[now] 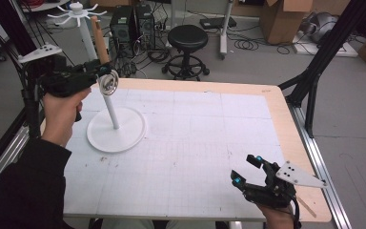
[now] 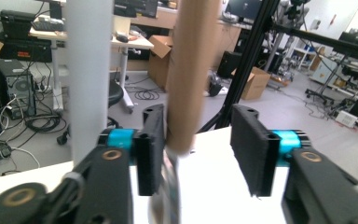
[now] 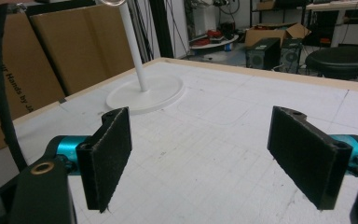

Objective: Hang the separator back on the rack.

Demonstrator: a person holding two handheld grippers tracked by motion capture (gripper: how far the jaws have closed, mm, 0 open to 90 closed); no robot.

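A white stand (image 1: 124,136) with a round base rests on the left of the table; its pole (image 2: 91,70) rises to a ring of hooks (image 1: 76,12). My left gripper (image 1: 105,75) is raised beside the pole, jaws partly apart. Between them, in the left gripper view (image 2: 196,149), a utensil's brown wooden handle (image 2: 191,70) stands upright against the left pad (image 2: 151,149), clear of the right pad. Its round metal head (image 1: 109,82) hangs at the jaws, blurred. My right gripper (image 1: 245,169) hovers open over the table's front right, with nothing between its pads (image 3: 107,154); the stand (image 3: 144,95) lies beyond it.
The white gridded table (image 1: 195,143) has a wooden rim. Behind it stand a black stool (image 1: 187,38), computer towers (image 1: 133,24) with cables, and cardboard boxes (image 1: 281,19). A black frame leg (image 1: 314,81) rises at the right.
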